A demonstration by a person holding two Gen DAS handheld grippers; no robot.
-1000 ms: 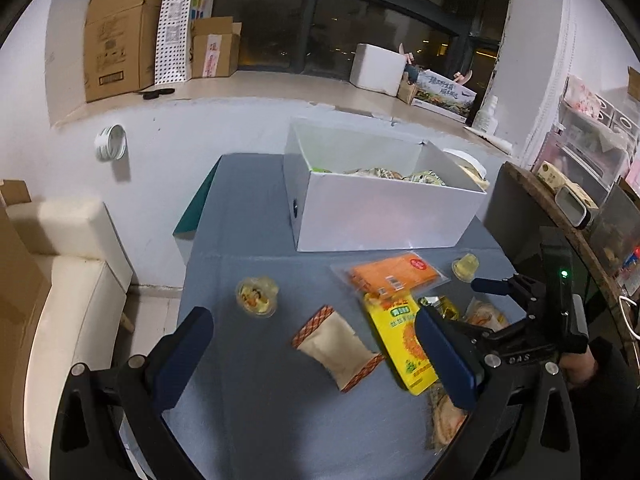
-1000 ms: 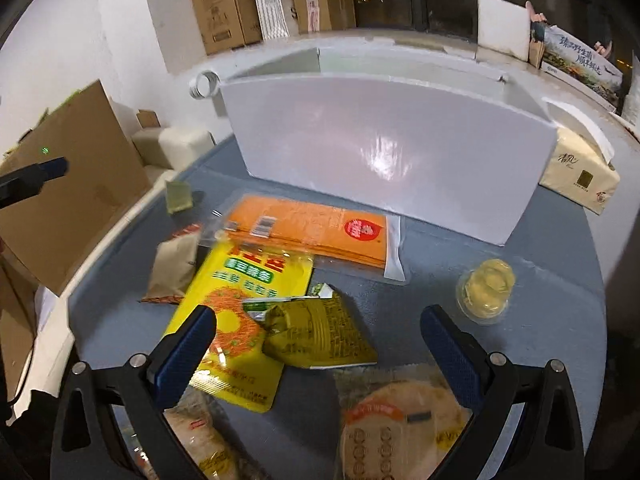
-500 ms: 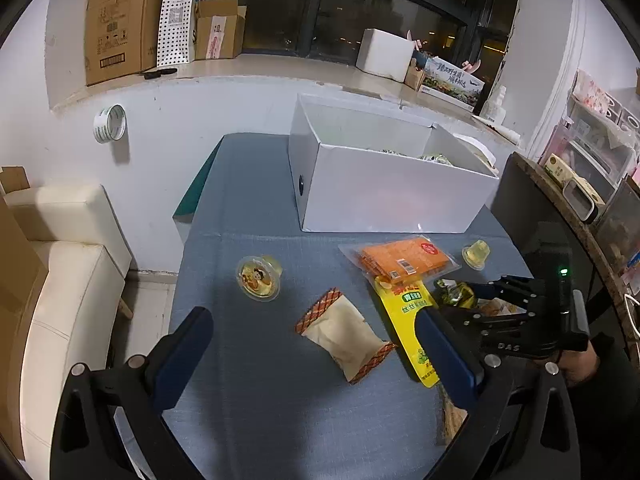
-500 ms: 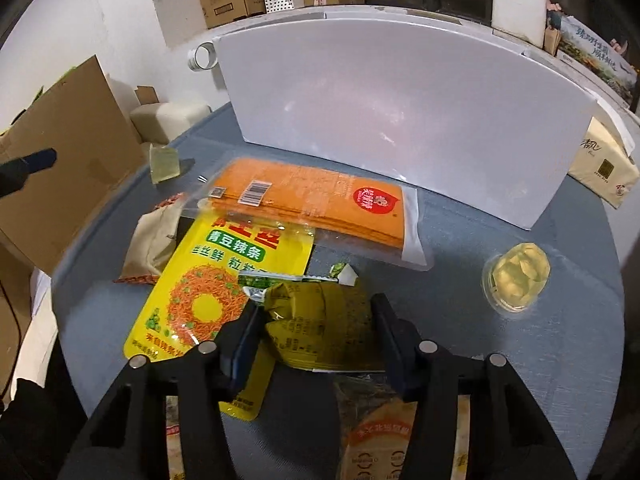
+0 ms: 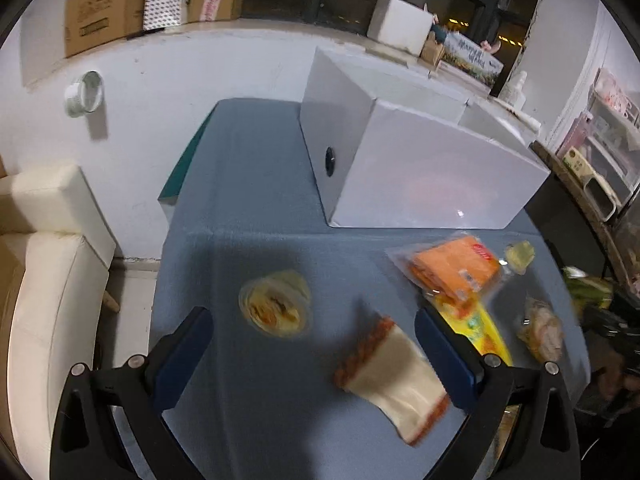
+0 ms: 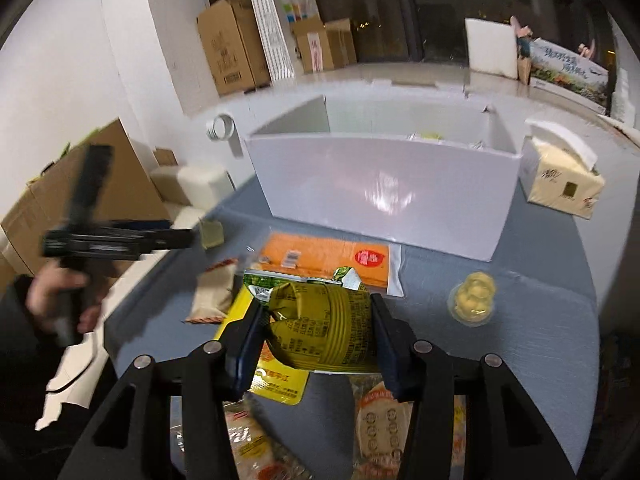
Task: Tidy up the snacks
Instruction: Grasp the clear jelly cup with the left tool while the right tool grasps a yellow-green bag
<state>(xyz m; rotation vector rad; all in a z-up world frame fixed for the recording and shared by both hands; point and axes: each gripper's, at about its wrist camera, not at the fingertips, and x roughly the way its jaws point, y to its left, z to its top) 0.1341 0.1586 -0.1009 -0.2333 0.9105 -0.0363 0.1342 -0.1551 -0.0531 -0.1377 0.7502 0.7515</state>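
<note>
- Right now your right tool (image 6: 318, 334) is pinching the crumpled yellow-green packet (image 6: 320, 330), one finger pressed on each side, and the packet looks lifted just clear of the desk (image 6: 540, 320).
- Beneath and near that packet, two round-cake packs (image 6: 384, 412) and a long yellow snack bag (image 6: 276, 376) lie flat at the near edge; the bag's long axis runs near to far.
- Your left tool (image 5: 316, 354) is spread wide and holds nothing. The tan packet with red-checked ends (image 5: 396, 376) lies between its fingers, toward the right one, with its long axis slanting from far-left to near-right.
- A little farther and to the left of that tool sits a fruit jelly cup (image 5: 276, 306), upright on the desk; your left hand is plainly the nearer one for it.
- Farther on, the orange packet in clear wrap (image 6: 332, 260) lies flat, long side parallel to the box wall, with a small yellow jelly cup (image 6: 474, 298) well to its right.
- The white box (image 6: 380, 196) stands straight ahead of the held packet at the far side, open on top; a few snacks show inside. I judge you must raise the packet above the near wall before you carry it forward.
- The packet is soft and creased, so it may sag or slip if your grip eases.
</note>
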